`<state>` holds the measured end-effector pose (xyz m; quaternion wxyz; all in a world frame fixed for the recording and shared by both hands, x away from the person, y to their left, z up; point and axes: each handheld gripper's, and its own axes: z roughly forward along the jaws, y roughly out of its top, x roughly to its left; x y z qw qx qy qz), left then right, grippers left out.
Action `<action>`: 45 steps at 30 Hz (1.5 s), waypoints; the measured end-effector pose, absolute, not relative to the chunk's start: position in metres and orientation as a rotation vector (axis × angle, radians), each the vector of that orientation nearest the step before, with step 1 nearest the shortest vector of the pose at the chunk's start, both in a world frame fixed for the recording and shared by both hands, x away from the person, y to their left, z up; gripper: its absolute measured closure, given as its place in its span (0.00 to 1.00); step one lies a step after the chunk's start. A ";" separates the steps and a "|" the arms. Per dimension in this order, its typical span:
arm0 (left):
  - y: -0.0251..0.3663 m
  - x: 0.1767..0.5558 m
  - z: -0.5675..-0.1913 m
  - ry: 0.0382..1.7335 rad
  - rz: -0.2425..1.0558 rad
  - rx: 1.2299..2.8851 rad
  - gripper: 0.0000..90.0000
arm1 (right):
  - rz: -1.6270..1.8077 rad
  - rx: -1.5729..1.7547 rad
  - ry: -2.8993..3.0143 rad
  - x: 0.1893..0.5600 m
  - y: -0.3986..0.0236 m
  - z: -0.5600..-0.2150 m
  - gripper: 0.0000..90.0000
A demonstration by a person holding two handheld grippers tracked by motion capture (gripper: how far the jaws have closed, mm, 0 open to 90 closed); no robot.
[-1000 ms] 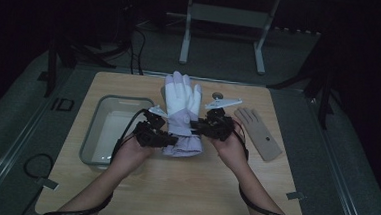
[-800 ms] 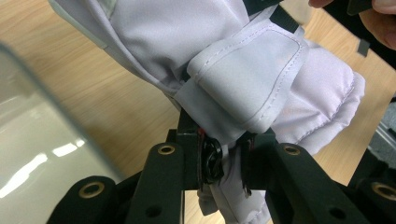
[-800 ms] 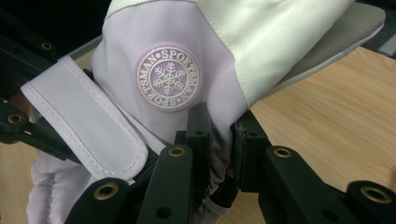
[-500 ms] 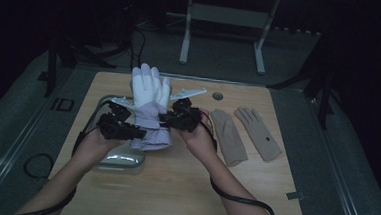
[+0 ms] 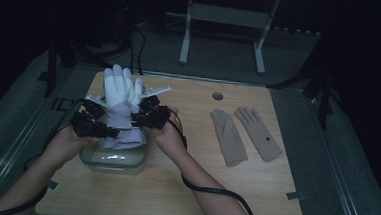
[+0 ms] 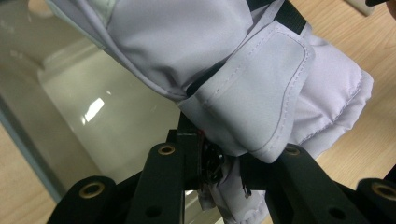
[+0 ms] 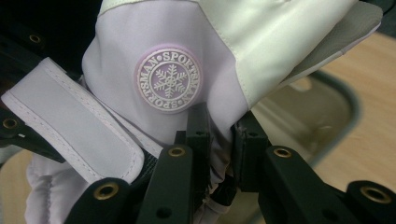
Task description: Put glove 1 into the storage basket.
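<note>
A padded white and lilac ski glove (image 5: 119, 103) hangs upright between my two grippers, above a clear plastic tub (image 5: 113, 158) at the table's left. My left gripper (image 5: 99, 130) is shut on the glove's cuff (image 6: 261, 112) from the left. My right gripper (image 5: 140, 118) is shut on the glove (image 7: 154, 116) from the right, just below a round snowflake badge (image 7: 170, 78). The glove's fingers point up and away. The tub (image 6: 93, 116) shows right beneath the cuff in the left gripper view.
Two flat beige gloves (image 5: 229, 137) (image 5: 258, 133) lie side by side on the wooden table (image 5: 198, 188) to the right. A small round hole (image 5: 218, 95) sits near the far edge. Cables trail off the near side.
Both hands have carried the white glove leftward from the table's middle to above the tub. The two beige gloves have not moved.
</note>
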<state>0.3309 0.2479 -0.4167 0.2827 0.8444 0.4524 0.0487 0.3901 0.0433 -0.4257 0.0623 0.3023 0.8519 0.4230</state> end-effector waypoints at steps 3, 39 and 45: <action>0.256 0.331 -0.427 1.232 0.104 2.261 0.82 | 1.271 0.925 2.595 0.390 0.053 -0.436 0.88; 0.253 0.318 -0.494 1.327 0.086 2.283 0.36 | 0.976 0.983 2.779 0.389 0.069 -0.493 0.51; 0.255 0.305 -0.483 1.287 0.228 2.168 0.19 | 1.090 0.898 2.772 0.390 0.062 -0.478 0.30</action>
